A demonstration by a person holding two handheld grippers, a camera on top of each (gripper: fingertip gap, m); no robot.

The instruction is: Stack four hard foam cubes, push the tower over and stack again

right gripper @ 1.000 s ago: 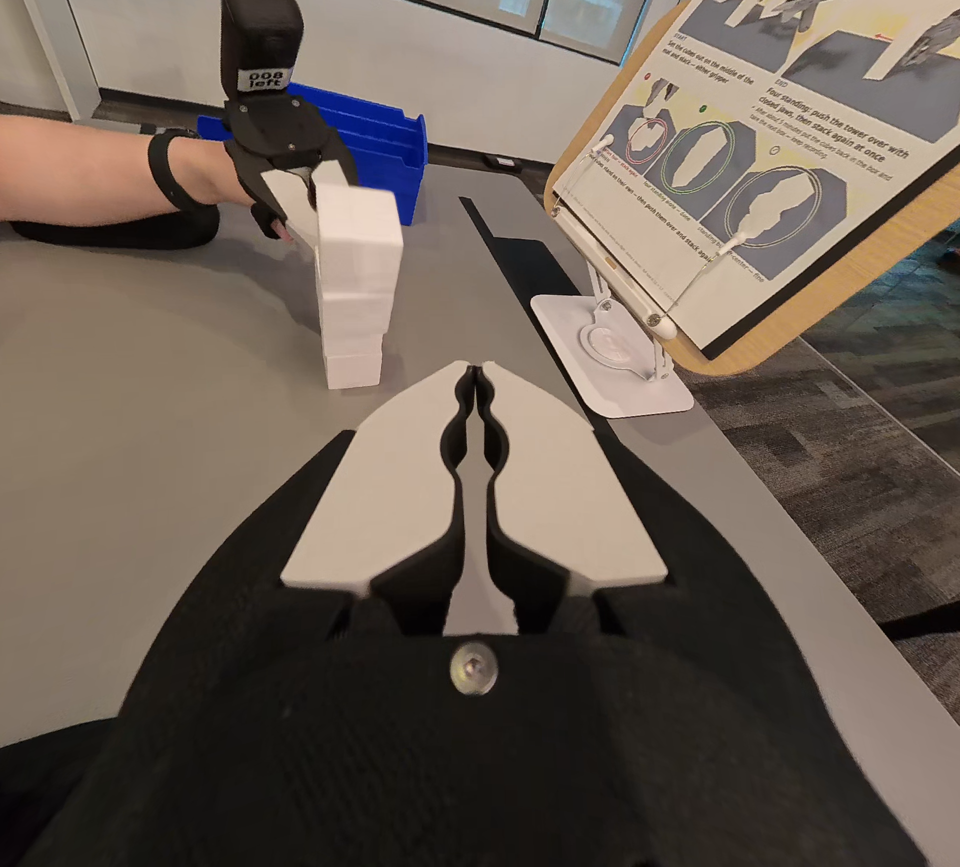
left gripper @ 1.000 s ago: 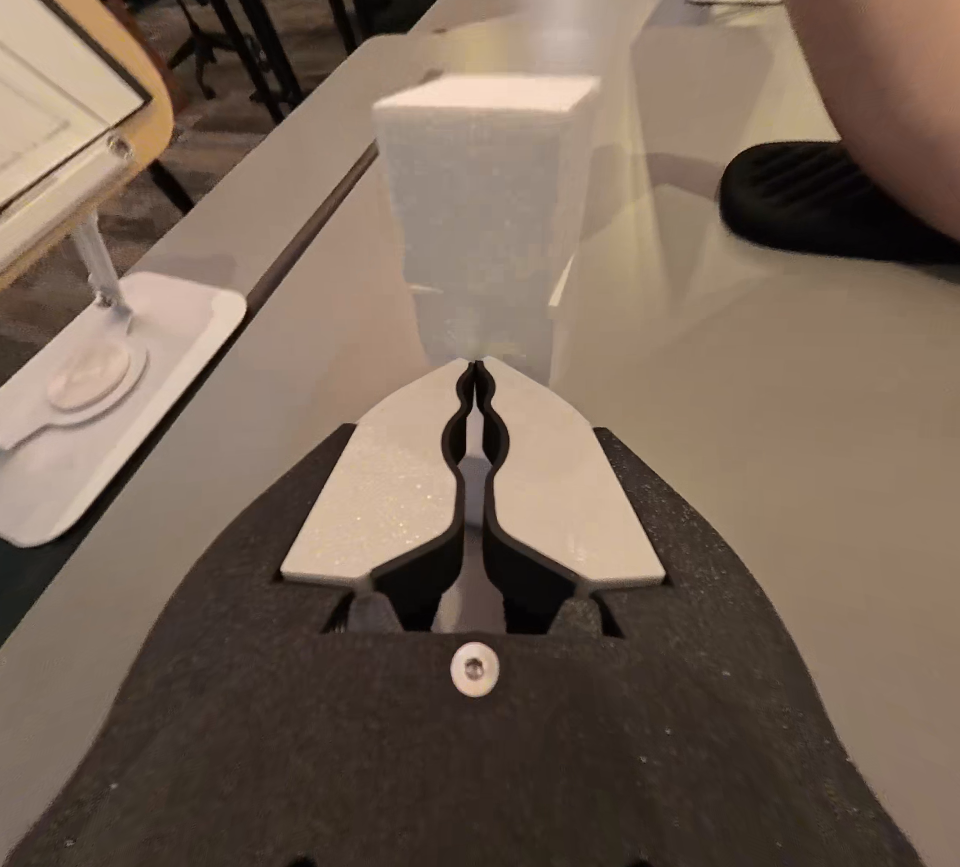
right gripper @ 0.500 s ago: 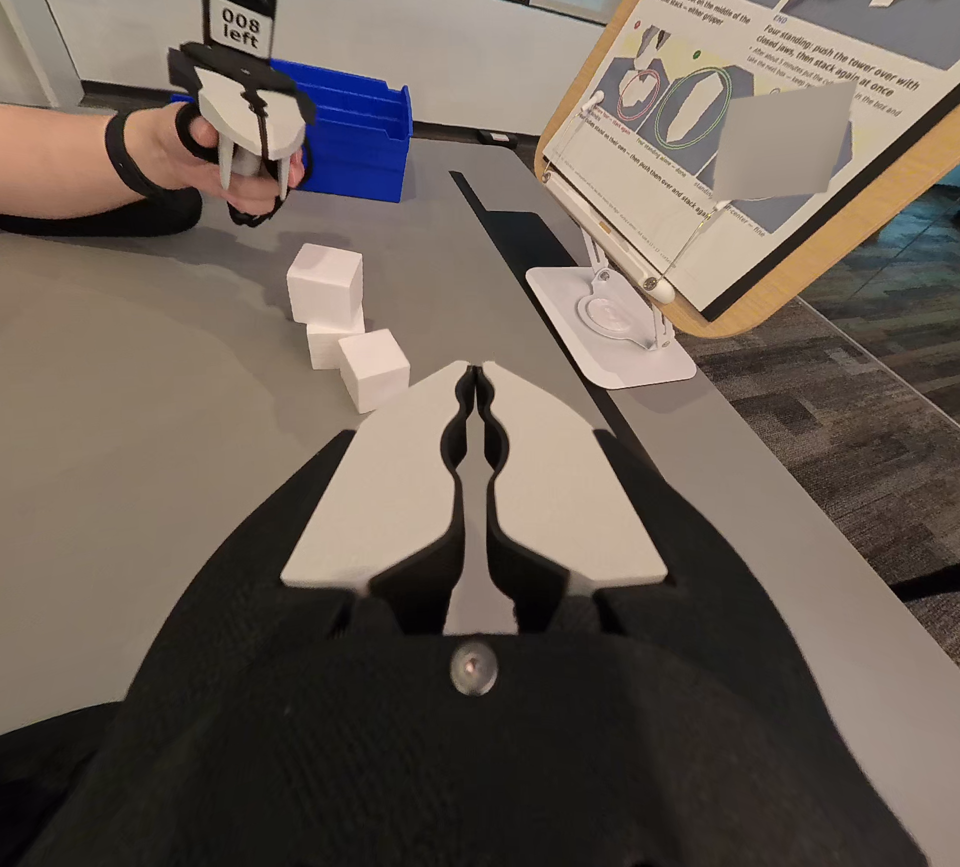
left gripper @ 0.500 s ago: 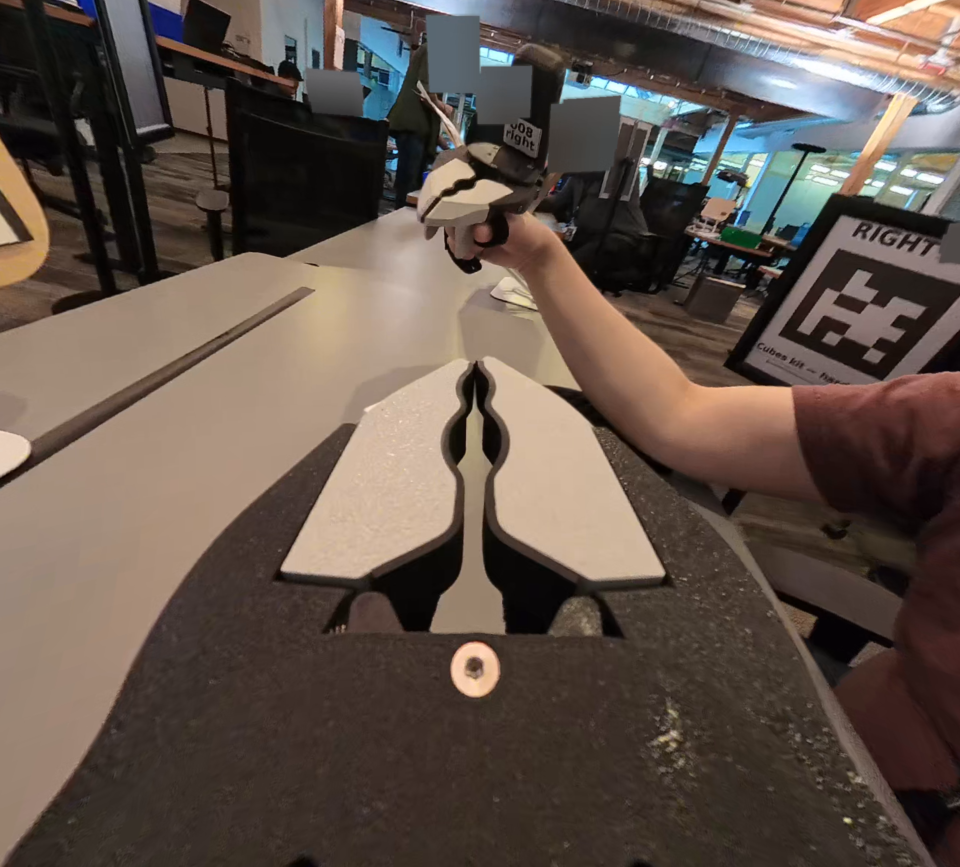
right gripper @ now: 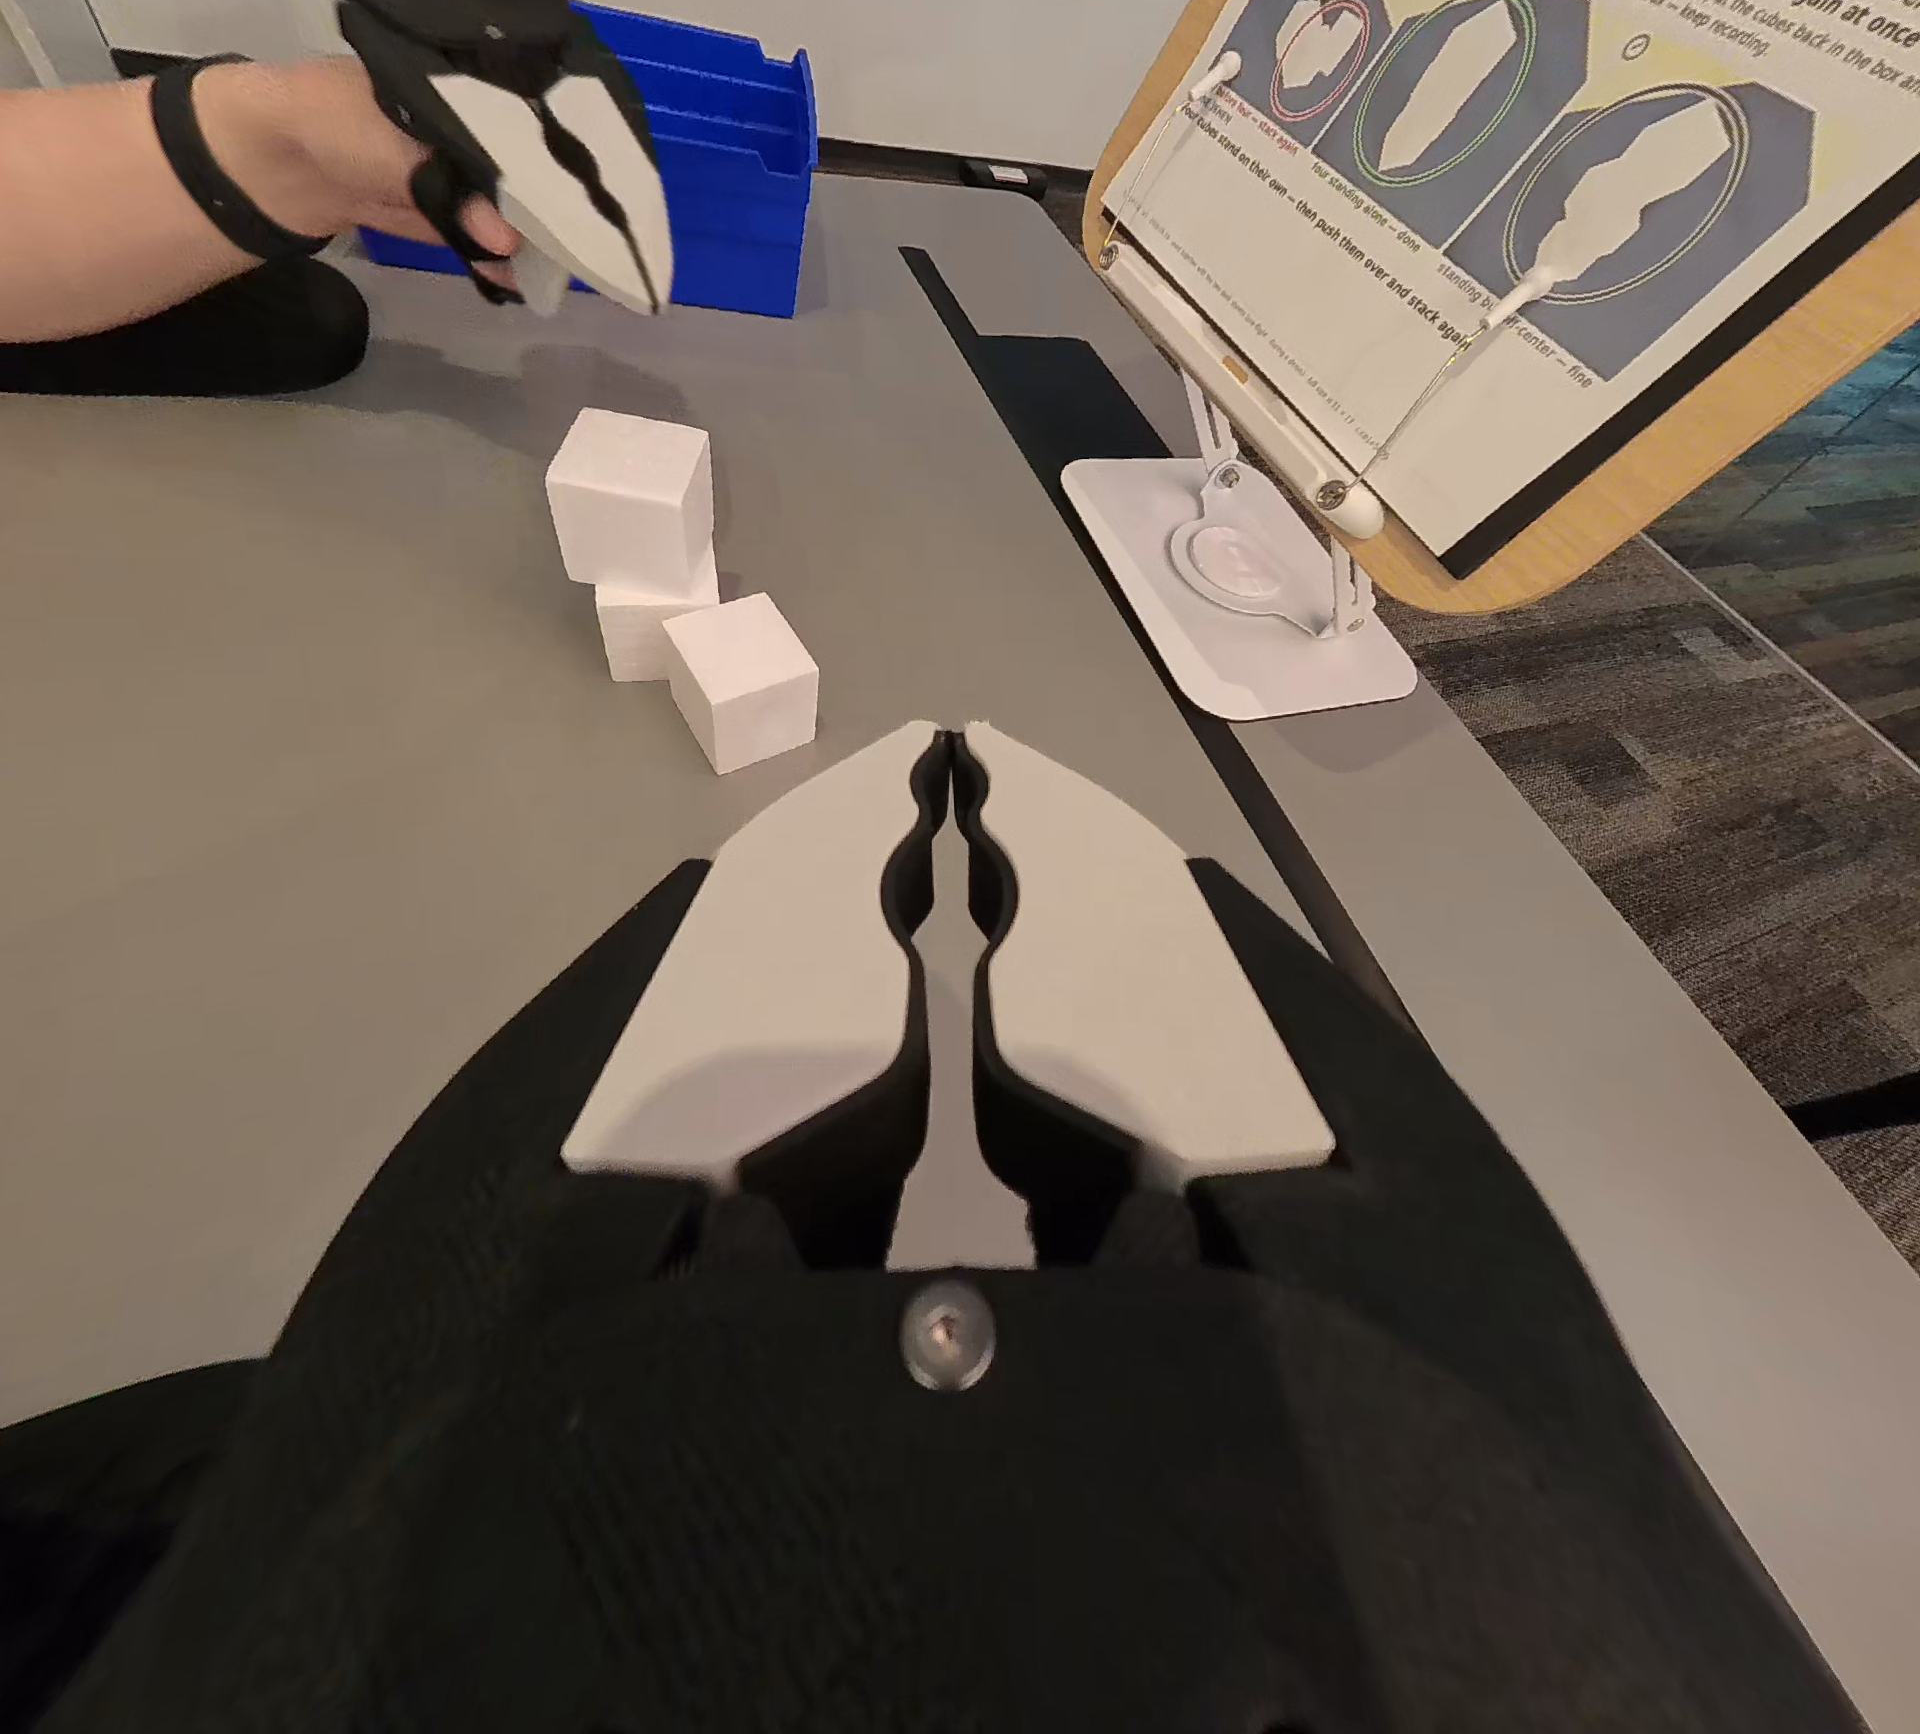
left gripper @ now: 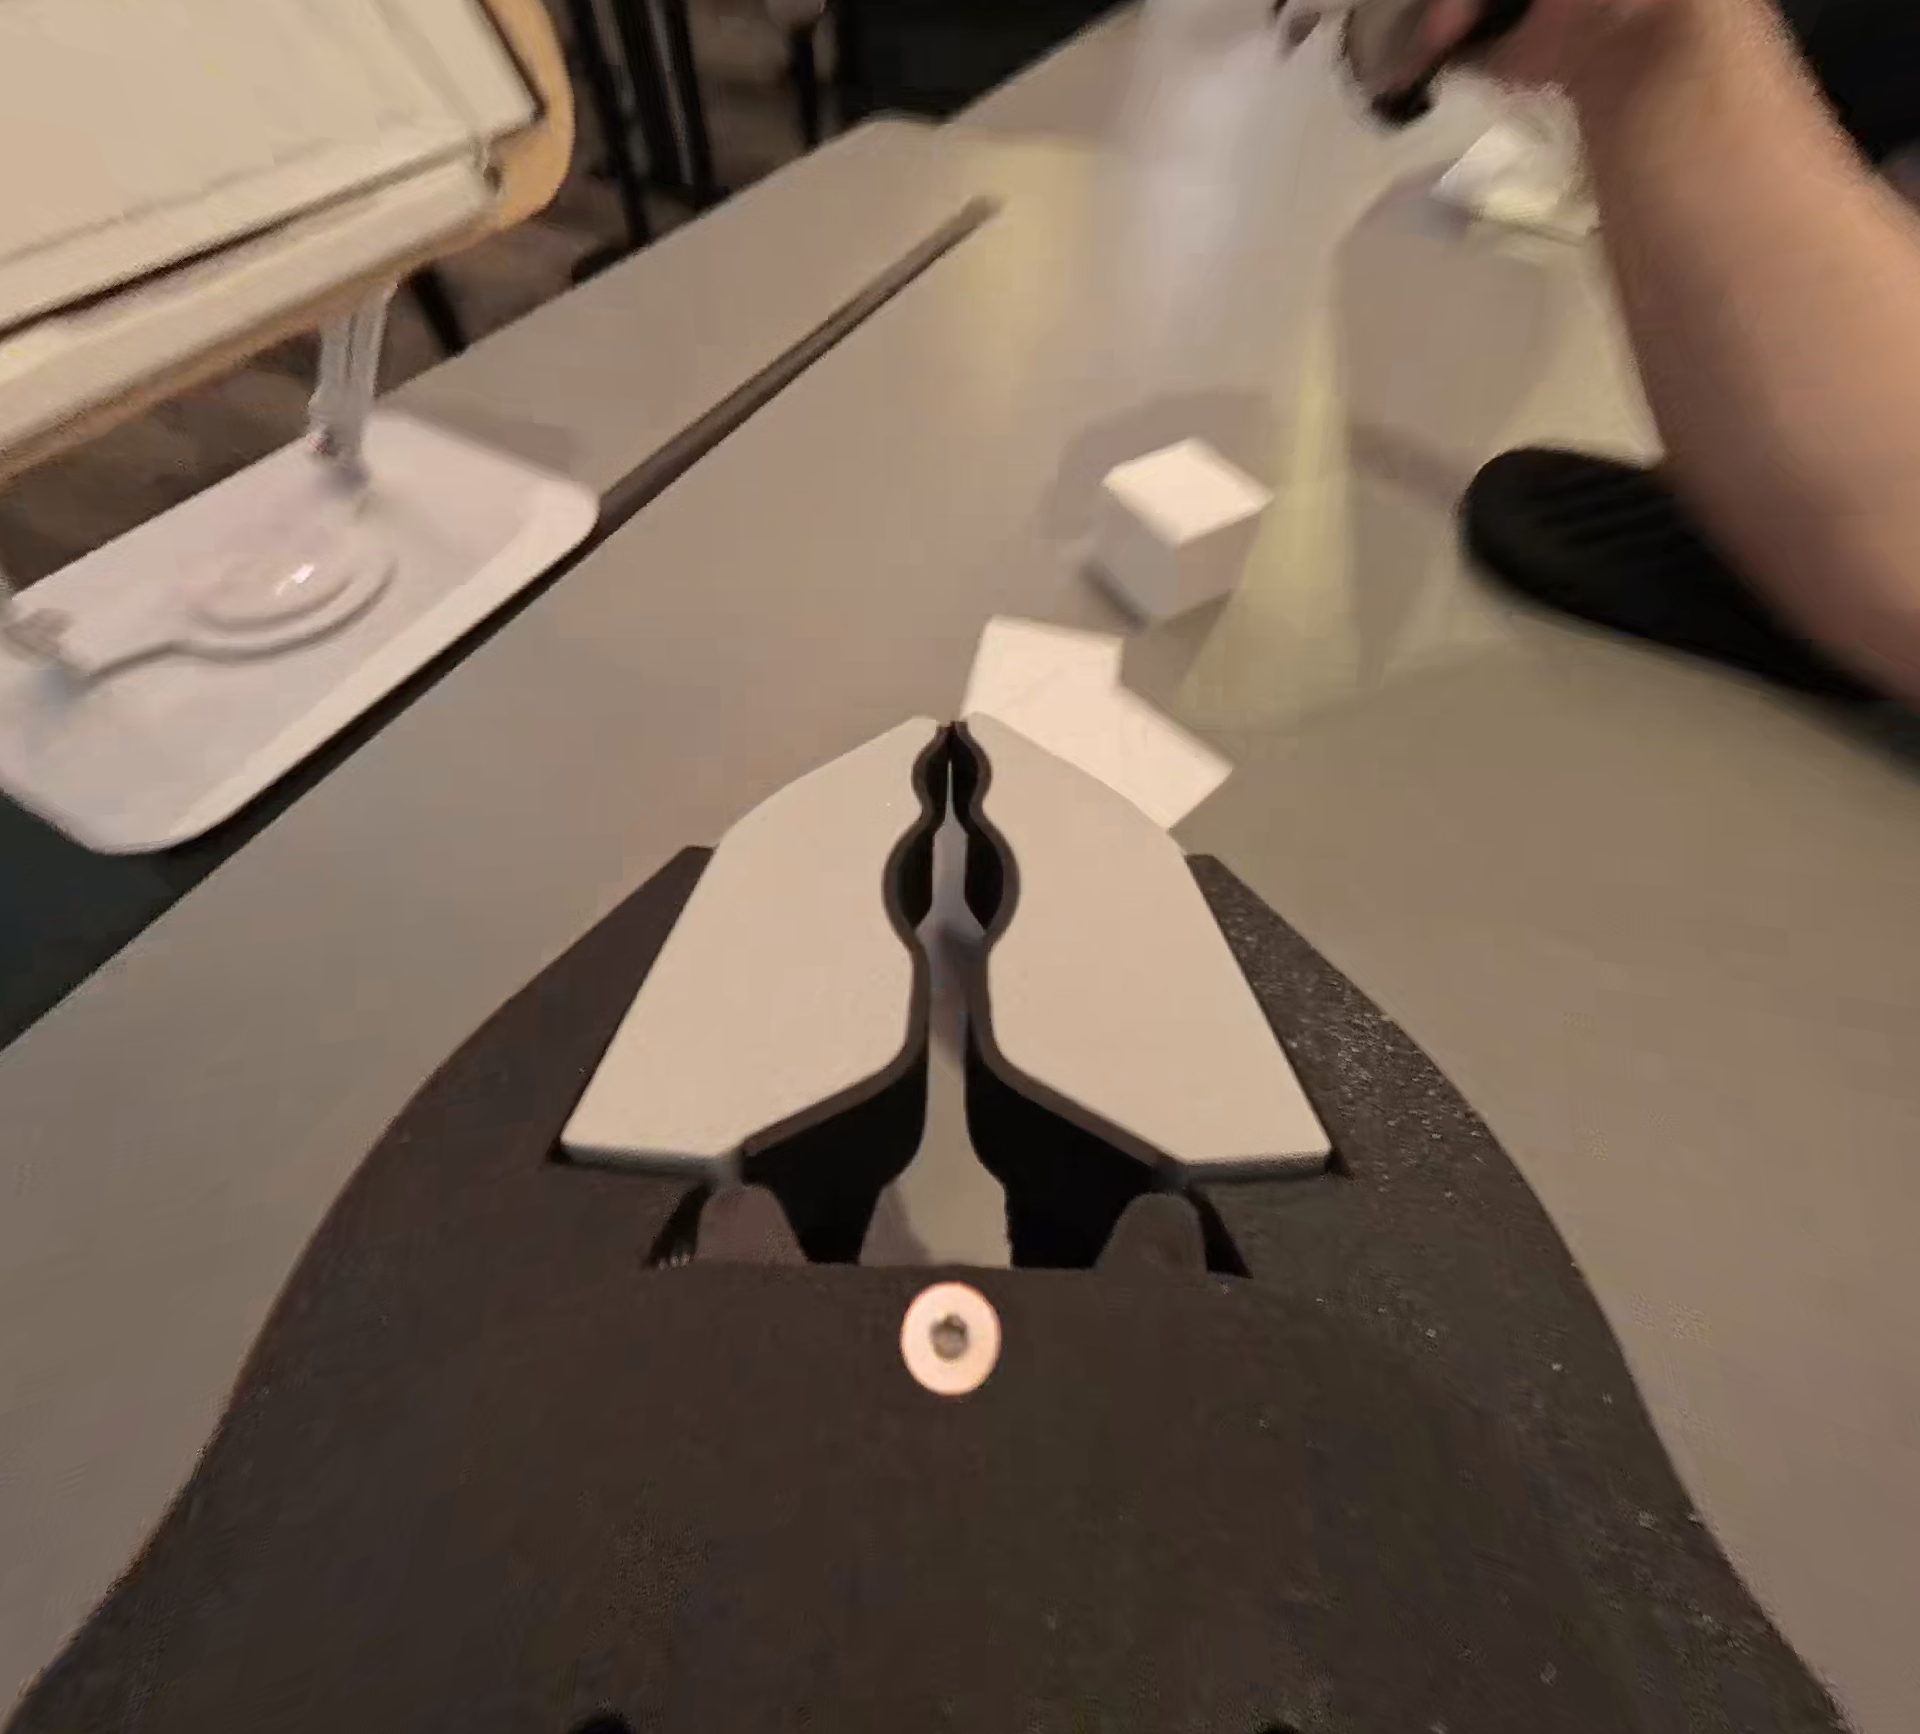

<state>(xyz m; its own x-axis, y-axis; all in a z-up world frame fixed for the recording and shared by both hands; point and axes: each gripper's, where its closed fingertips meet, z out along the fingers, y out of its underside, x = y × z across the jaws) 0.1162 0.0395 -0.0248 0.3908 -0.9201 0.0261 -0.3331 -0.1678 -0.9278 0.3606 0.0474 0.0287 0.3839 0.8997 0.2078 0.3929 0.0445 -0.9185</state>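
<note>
Surface [right gripper: 312, 853]: grey, filling the frame's left and centre.
Instruction board [right gripper: 1558, 157]: upper right, propped on a white stand.
Blue bin [right gripper: 727, 157]: upper left, at the far edge.
Left hand-held gripper [right gripper: 649, 297]: upper left, clenched, empty, raised above the cubes.
Right hand-held gripper [right gripper: 951, 734]: lower centre, clenched, empty.
Foam cubes [right gripper: 634, 500]: three visible, toppled, clustered left of centre; one leaning on another.

The flat grey table [right gripper: 260, 749] fills the left and centre of the right wrist view. Three white hard foam cubes [right gripper: 740, 682] lie directly on it at centre frame, clustered and touching. A blue plastic bin [right gripper: 727, 157] stands on it at upper left. A white stand base plate [right gripper: 1236, 593] rests near its right edge. A dark strip [right gripper: 1039, 396] runs along the surface.
</note>
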